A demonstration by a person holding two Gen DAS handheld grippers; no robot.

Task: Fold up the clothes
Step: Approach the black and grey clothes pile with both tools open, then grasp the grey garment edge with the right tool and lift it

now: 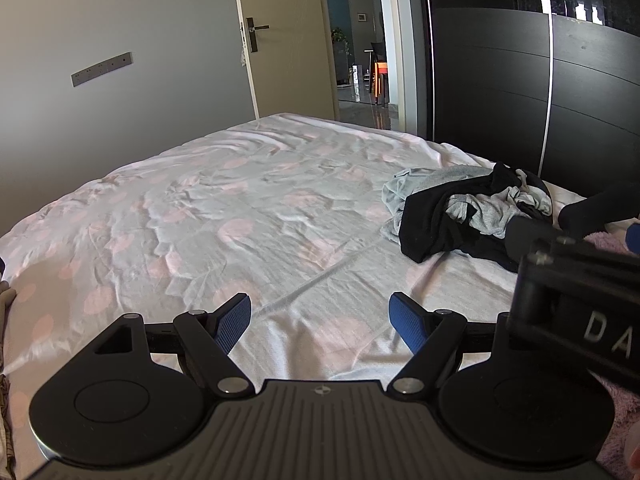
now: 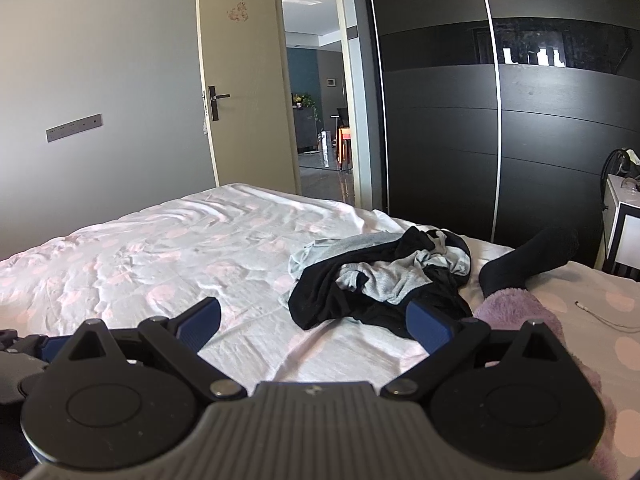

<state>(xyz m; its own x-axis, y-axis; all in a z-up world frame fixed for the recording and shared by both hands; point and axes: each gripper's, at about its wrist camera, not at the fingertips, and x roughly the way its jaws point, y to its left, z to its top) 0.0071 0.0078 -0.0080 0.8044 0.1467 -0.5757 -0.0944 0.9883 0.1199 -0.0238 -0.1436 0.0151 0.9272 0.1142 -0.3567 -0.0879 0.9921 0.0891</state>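
Observation:
A crumpled pile of clothes (image 1: pixel 464 212), black and light grey pieces tangled together, lies on the right side of the bed (image 1: pixel 240 208). The same pile of clothes (image 2: pixel 380 280) sits just ahead of my right gripper (image 2: pixel 320 320), whose right blue pad overlaps its near edge. My right gripper is open and holds nothing. My left gripper (image 1: pixel 320 320) is open too, hovering over bare sheet well left of the pile. The right gripper's black body (image 1: pixel 576 292) shows at the right edge of the left wrist view.
The bed (image 2: pixel 160 248) has a white sheet with pale pink dots. A person's foot in a black sock (image 2: pixel 528 260) and a fluffy purple fabric (image 2: pixel 516 312) lie right of the pile. A dark wardrobe (image 2: pixel 500 120), a bedside unit (image 2: pixel 620 232) and an open door (image 2: pixel 240 92) stand beyond.

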